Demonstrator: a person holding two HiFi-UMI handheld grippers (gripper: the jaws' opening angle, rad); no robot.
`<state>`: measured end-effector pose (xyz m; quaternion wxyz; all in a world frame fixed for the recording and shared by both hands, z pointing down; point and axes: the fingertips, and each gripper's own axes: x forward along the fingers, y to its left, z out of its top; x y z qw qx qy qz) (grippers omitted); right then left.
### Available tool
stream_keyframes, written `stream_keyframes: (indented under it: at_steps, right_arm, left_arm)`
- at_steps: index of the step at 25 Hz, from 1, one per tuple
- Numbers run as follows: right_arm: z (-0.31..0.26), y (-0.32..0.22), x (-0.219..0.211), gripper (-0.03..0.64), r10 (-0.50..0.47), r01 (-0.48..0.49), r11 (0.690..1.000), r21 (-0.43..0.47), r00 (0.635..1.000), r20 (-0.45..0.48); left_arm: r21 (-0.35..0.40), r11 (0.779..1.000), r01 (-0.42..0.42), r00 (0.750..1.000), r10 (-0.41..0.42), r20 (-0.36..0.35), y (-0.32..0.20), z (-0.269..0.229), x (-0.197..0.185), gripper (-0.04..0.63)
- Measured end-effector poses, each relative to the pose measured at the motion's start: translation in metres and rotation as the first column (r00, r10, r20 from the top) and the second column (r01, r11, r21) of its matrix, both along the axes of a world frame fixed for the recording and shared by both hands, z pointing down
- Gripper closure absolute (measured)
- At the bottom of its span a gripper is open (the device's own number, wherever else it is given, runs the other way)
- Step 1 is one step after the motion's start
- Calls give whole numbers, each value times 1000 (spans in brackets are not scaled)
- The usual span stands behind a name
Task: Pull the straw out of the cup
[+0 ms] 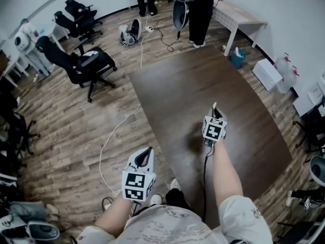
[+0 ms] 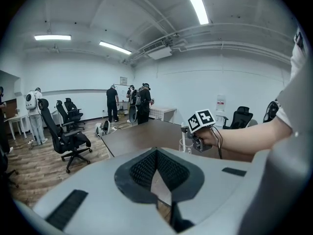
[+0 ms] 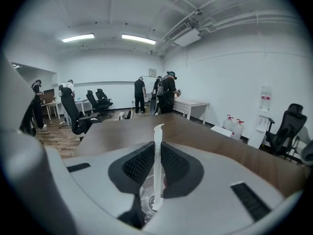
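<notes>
A white straw (image 3: 157, 170) stands upright between the pads of my right gripper (image 3: 156, 143), which is shut on it. Its lower end sits in a clear cup (image 3: 145, 202) right under the jaws. From the left gripper view, the cup (image 2: 185, 146) rests on the dark brown table (image 2: 142, 133), with the right gripper just above it. In the head view, the right gripper (image 1: 214, 117) is over the table's near part, with the straw's tip (image 1: 214, 107) sticking out of it. My left gripper (image 1: 144, 154) hangs off the table's near left corner, shut and empty.
Black office chairs (image 1: 84, 62) stand on the wooden floor to the left. Two people (image 1: 200, 9) stand beyond the table's far end. A white cable (image 1: 109, 141) trails on the floor. A white desk (image 1: 238, 17), a teal bin (image 1: 236, 58) and water bottles (image 1: 284, 67) line the right side.
</notes>
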<state>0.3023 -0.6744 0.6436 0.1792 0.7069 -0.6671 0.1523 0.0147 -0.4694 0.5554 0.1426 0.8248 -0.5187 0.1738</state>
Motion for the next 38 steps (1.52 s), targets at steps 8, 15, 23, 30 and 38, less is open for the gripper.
stream_keyframes:
  at_steps: [8,15,23,30,38]
  right_arm:
    - [-97,39,-23,563,-63,65,973,222,998,-15]
    - [-153,111,-60,565,-129,123,931,343,992,-6]
    - [-168,209,-91,568,-145,118,921,372,988,46]
    - [-169,245,-88,572,-120,90,927,365,991,61]
    - [-168,254,-88,572,-119,81,924,374,990,80]
  left_arm:
    - [42,999,-33,999,34,-35,2,-16,8,595]
    - [85,994,-75,994,82,-74,5,-33,16,595]
    - [130,977,-166,977,181,-113,17,-48,43,595]
    - [144,966,-213,965,231,-123,26,-53,63,595]
    - [146,960,-237,961,254,-111,33,-51,72,595]
